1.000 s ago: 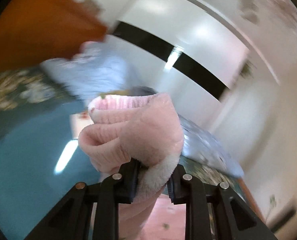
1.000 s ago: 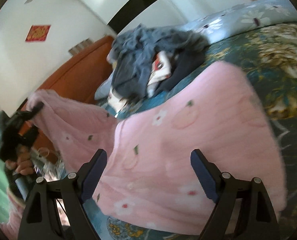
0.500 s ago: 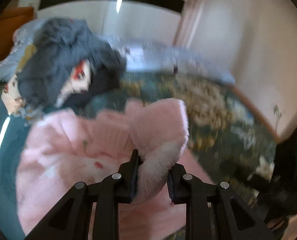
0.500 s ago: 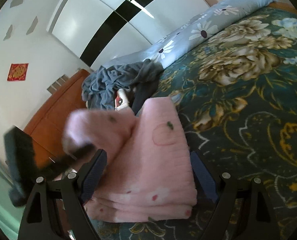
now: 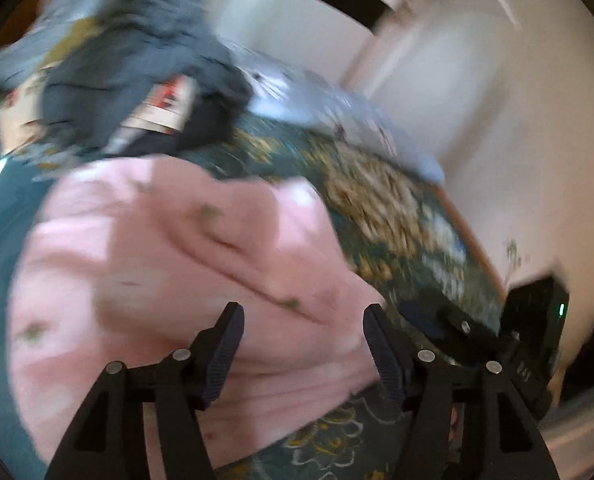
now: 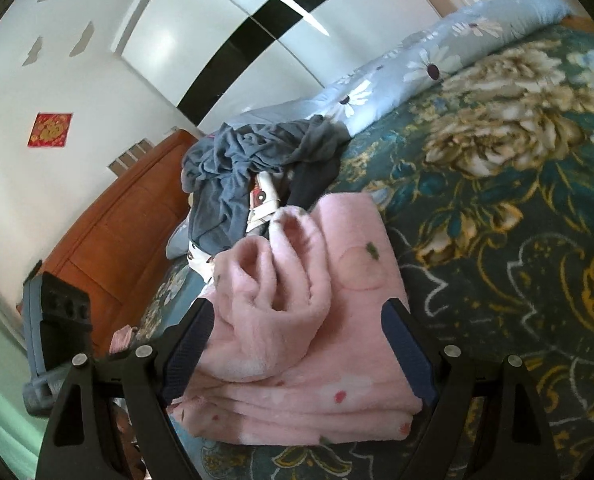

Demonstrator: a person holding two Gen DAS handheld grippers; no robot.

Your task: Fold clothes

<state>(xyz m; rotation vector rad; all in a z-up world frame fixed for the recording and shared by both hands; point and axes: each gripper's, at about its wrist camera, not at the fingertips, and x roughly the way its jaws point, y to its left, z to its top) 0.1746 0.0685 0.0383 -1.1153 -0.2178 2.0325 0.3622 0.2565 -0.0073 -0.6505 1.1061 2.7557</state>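
A pink fleece garment with small flower prints lies folded in several layers on the floral bedspread, its sleeve bunched on top. It fills the blurred left wrist view as the pink garment. My left gripper hovers open just above it, nothing between the fingers. My right gripper is open too, its fingers straddling the near edge of the folded garment without pinching it. The other gripper's body shows at the left of the right wrist view.
A heap of unfolded grey and dark clothes sits behind the pink garment, near the wooden headboard. A light blue flowered quilt roll lies along the far side. Dark green floral bedspread stretches to the right.
The left gripper carried the pink sleeve across onto the garment, then let go and opened. The garment now lies folded; the right gripper stayed open above it.
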